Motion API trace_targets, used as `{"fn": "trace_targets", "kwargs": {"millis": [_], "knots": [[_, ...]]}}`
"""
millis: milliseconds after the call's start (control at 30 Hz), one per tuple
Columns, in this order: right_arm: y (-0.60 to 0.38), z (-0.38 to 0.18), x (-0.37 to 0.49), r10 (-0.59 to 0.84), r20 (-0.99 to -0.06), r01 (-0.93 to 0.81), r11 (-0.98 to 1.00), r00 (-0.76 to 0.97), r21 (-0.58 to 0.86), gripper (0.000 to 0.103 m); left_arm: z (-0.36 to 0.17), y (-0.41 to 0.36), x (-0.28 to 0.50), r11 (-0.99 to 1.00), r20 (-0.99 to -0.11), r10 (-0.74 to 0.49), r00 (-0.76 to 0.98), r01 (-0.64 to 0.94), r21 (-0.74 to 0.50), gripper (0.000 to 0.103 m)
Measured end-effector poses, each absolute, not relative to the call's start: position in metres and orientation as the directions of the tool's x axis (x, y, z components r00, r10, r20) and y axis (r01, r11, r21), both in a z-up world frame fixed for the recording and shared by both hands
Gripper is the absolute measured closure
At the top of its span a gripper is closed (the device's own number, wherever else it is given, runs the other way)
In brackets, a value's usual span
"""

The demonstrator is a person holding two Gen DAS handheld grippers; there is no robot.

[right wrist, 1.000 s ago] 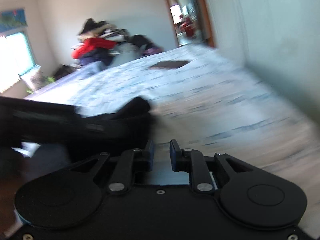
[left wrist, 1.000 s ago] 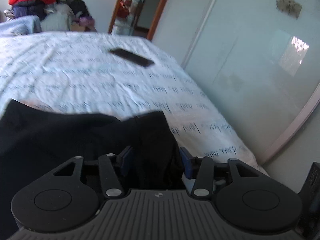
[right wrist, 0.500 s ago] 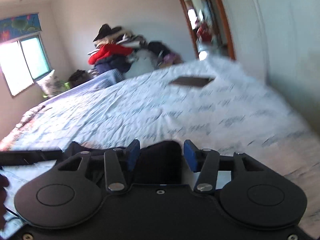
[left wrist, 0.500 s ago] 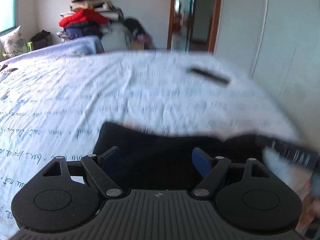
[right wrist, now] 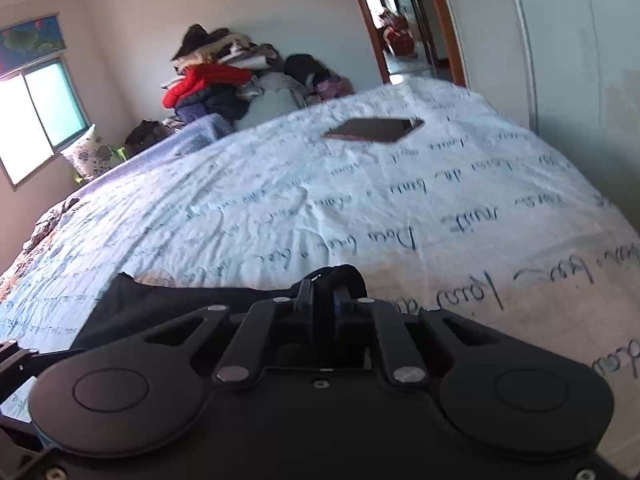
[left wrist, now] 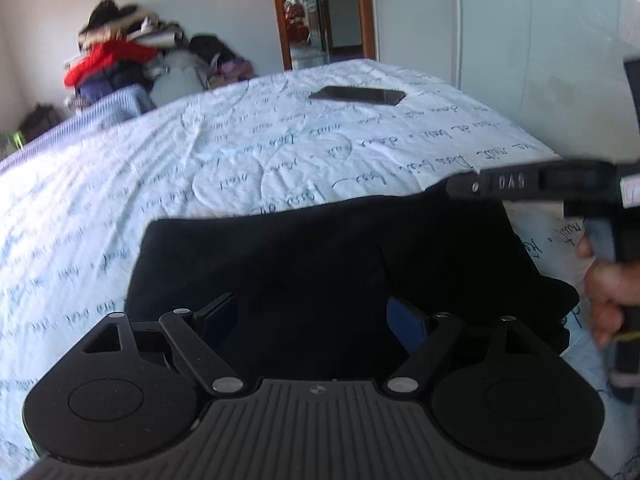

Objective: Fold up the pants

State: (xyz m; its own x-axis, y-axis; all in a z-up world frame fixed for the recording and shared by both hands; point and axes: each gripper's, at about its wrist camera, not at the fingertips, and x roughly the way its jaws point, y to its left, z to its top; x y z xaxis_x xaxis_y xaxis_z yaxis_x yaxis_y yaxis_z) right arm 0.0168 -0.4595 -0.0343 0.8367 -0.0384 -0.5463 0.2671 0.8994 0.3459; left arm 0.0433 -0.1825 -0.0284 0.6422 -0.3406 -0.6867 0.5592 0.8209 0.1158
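Observation:
The black pants [left wrist: 320,256] lie folded in a flat block on the white bedsheet [left wrist: 248,152]. My left gripper [left wrist: 314,314] is open, its blue-padded fingers spread above the near edge of the pants. My right gripper [right wrist: 322,300] is shut on a bunched corner of the pants [right wrist: 340,276] at their right end. The rest of the pants [right wrist: 180,304] stretches to the left in the right wrist view. The right gripper's body and the hand holding it show at the right edge of the left wrist view [left wrist: 552,186].
A dark phone [left wrist: 358,95] lies flat on the sheet farther back; it also shows in the right wrist view [right wrist: 374,130]. A pile of clothes [right wrist: 224,80] is stacked against the far wall. A doorway [left wrist: 324,12] and a wardrobe [left wrist: 520,40] stand beyond the bed's right side.
My left gripper has opened wider and swung to face across the bed. My right gripper has closed on the corner of the pants.

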Motion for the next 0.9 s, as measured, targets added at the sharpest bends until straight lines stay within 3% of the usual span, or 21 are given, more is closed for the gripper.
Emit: {"fn": "trace_targets", "kwargs": {"millis": [67, 233, 400, 467, 600, 733, 833, 900], "knots": [[-0.461, -0.029, 0.001, -0.041, -0.507, 0.264, 0.888, 0.861, 0.376, 0.081, -0.026, -0.177, 0.043, 0.828, -0.689, -0.341, 0.640, 0.552, 0.103, 0.019], [-0.453, -0.010, -0.059, -0.061, -0.459, 0.253, 0.894, 0.886, 0.370, 0.080, -0.021, -0.161, 0.040, 0.841, -0.680, -0.350, 0.644, 0.536, 0.074, 0.018], [-0.425, -0.019, -0.089, 0.009, -0.506, 0.203, 0.910, 0.863, 0.363, 0.077, -0.032, -0.168, 0.033, 0.819, -0.699, -0.368, 0.614, 0.570, 0.069, 0.017], [-0.414, -0.026, -0.092, -0.007, -0.534, 0.216, 0.919, 0.845, 0.329, 0.069, -0.032, -0.173, 0.025, 0.805, -0.682, -0.369, 0.632, 0.584, 0.105, 0.018], [-0.399, -0.027, -0.091, -0.046, -0.548, 0.216, 0.944, 0.835, 0.249, 0.067, -0.035, -0.176, 0.023, 0.800, -0.681, -0.374, 0.629, 0.590, 0.105, 0.017], [-0.390, -0.023, -0.088, -0.112, -0.560, 0.220, 0.967, 0.821, 0.130, 0.098, -0.036, -0.170, 0.029, 0.821, -0.695, -0.385, 0.607, 0.569, 0.041, 0.015], [-0.392, -0.021, -0.093, -0.152, -0.548, 0.253, 0.961, 0.822, 0.114, 0.103, -0.035, -0.166, 0.031, 0.832, -0.700, -0.390, 0.598, 0.554, 0.010, 0.015], [-0.390, -0.021, -0.095, -0.236, -0.549, 0.301, 0.953, 0.802, 0.030, 0.103, -0.033, -0.165, 0.029, 0.837, -0.697, -0.382, 0.606, 0.547, 0.017, 0.015]]}}
